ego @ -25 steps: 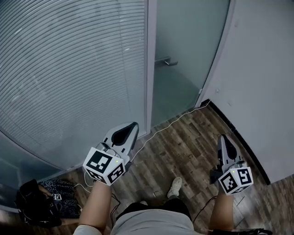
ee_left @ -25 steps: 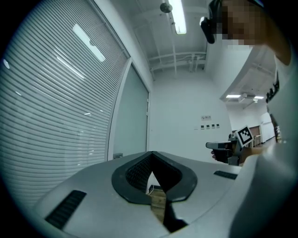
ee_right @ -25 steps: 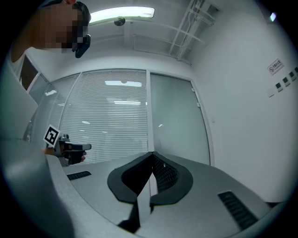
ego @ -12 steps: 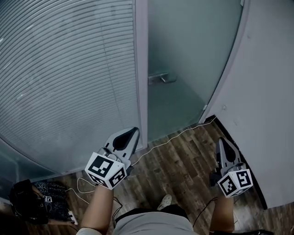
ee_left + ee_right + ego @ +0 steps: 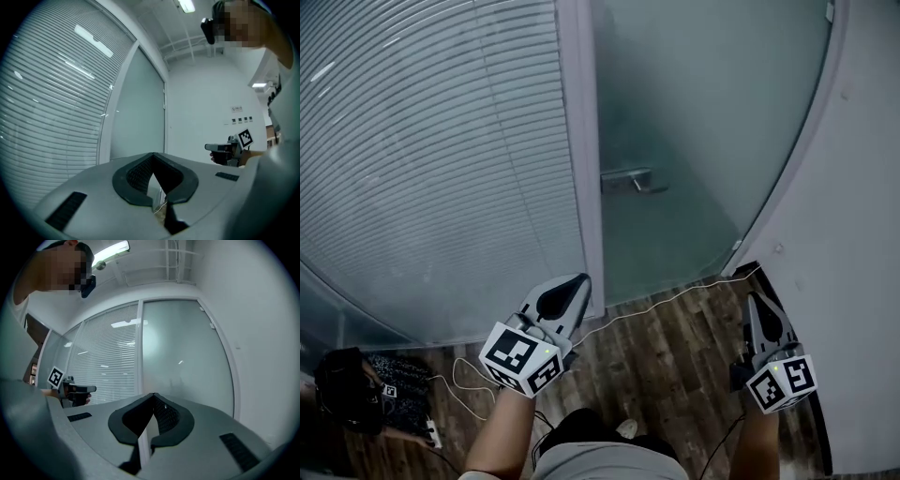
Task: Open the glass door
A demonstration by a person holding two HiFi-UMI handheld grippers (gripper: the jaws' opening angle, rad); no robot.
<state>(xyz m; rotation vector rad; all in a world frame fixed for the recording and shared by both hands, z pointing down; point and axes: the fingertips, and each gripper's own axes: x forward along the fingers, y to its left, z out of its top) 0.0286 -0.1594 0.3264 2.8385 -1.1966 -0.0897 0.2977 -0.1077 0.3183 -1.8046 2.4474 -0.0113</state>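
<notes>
- Frosted glass door (image 5: 694,141) stands straight ahead and looks closed, set between a pale frame post (image 5: 579,187) on its left and a white wall (image 5: 862,244) on its right.
- A metal lever handle (image 5: 628,180) sits on the door near its left edge, just beside the post.
- To the left of the post is a glass partition with horizontal blinds (image 5: 441,159) behind it.
- The left gripper (image 5: 577,281) is held level and aimed at the foot of the post, well apart from the handle. Its jaws are clenched together with nothing between them.
- The right gripper (image 5: 754,300) points toward the door's lower right corner, near the wall. Its jaws are also clenched tip to tip, and empty.
- Neither gripper touches the door or the handle.
- The floor (image 5: 675,356) is dark wood planking. A thin white cable (image 5: 675,298) trails across it along the foot of the door.
- A black bag (image 5: 342,398) lies on the floor at the lower left, by the partition.
- One shoe (image 5: 626,427) of the person shows between the two arms.
</notes>
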